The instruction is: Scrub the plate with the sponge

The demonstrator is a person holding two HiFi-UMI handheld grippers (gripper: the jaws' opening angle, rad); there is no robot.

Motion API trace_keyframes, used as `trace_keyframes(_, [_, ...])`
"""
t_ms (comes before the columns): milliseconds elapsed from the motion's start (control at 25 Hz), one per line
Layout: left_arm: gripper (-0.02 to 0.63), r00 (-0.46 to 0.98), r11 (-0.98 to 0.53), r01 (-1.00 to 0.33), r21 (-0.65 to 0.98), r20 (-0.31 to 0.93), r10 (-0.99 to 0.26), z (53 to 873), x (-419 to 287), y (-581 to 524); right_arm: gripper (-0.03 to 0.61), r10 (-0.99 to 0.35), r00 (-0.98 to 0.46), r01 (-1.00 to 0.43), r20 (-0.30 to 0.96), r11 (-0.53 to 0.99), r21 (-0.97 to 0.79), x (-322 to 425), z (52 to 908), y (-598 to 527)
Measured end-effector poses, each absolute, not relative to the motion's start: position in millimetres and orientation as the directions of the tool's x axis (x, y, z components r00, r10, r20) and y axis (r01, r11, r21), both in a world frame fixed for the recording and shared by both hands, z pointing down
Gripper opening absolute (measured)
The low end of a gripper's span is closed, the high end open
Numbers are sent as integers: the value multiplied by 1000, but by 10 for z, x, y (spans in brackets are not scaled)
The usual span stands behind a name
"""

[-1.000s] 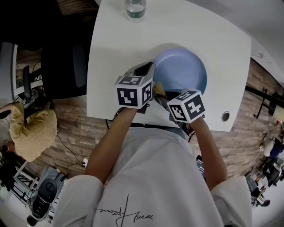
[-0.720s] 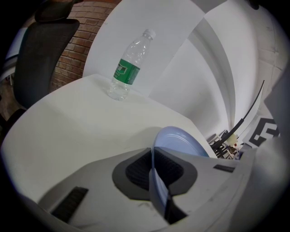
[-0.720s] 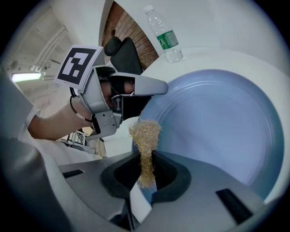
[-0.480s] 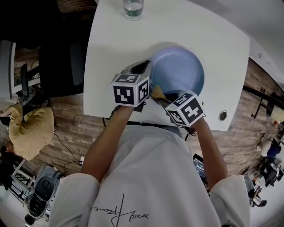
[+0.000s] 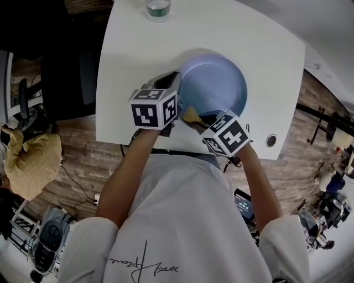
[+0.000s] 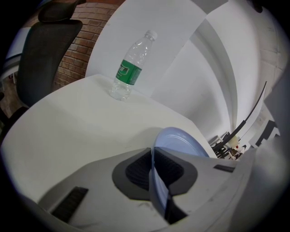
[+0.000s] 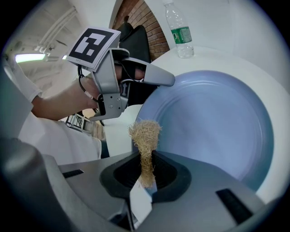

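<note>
A light blue plate (image 5: pixel 213 83) is tilted up off the white table (image 5: pixel 138 50). My left gripper (image 5: pixel 177 78) is shut on its left rim; in the left gripper view the rim (image 6: pixel 181 140) runs edge-on between the pads (image 6: pixel 153 170). Those jaws have just eased open slightly, with the rim still between them. My right gripper (image 5: pixel 203 122) is shut on a tan fibrous sponge (image 5: pixel 191 115). In the right gripper view the sponge (image 7: pixel 145 136) sticks up from the jaws (image 7: pixel 146 179) at the plate's near left edge (image 7: pixel 213 118).
A clear water bottle with a green label (image 5: pixel 157 8) stands at the table's far edge (image 6: pixel 130 68) (image 7: pixel 180 29). A black chair (image 5: pixel 72 83) is left of the table. A round cable hole (image 5: pixel 270 140) sits near the front right corner.
My right gripper has rolled a little with the sponge at the plate's near edge. The left gripper and the plate have kept their place; the head view has shifted slightly.
</note>
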State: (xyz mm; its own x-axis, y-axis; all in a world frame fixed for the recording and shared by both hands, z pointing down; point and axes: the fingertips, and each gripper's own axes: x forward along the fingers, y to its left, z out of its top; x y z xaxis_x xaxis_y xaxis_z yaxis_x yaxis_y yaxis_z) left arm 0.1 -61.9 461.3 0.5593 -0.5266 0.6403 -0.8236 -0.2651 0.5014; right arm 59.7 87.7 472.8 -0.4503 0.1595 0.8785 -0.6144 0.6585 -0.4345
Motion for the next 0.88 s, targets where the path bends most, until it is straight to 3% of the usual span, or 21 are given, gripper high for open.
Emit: trace_keyframes(880, [29,559,-255,-822,510,637,-531,4624,11,-591,46,220,-357,-627,908,664,-407,930,4758,975])
